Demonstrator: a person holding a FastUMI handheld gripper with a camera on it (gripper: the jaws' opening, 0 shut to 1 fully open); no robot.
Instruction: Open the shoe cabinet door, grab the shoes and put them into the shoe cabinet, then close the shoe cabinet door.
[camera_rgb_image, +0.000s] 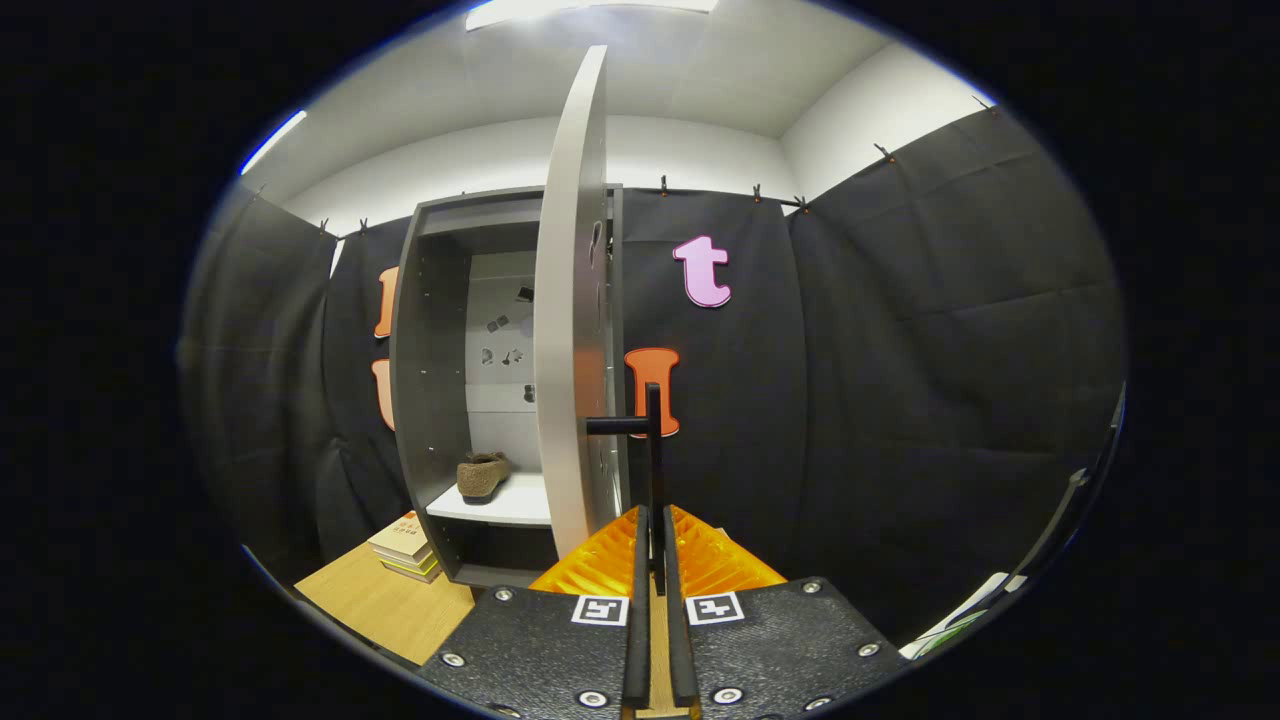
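Observation:
The grey shoe cabinet (430, 380) stands against the black cloth wall with its door (570, 320) swung open, edge-on to me. A brown shoe (482, 475) lies on the white shelf (500, 505) inside, left of the door. The door's black bar handle (654, 430) runs upright just ahead of me, and its lower end passes between my fingers. My gripper (655, 518) is shut on that handle, both fingers pressed against it.
A small stack of books (405, 548) lies on the wooden tabletop (375, 600), against the cabinet's lower left side. Black cloth walls close in on the left and right. A white and green object (960, 615) shows low on the right.

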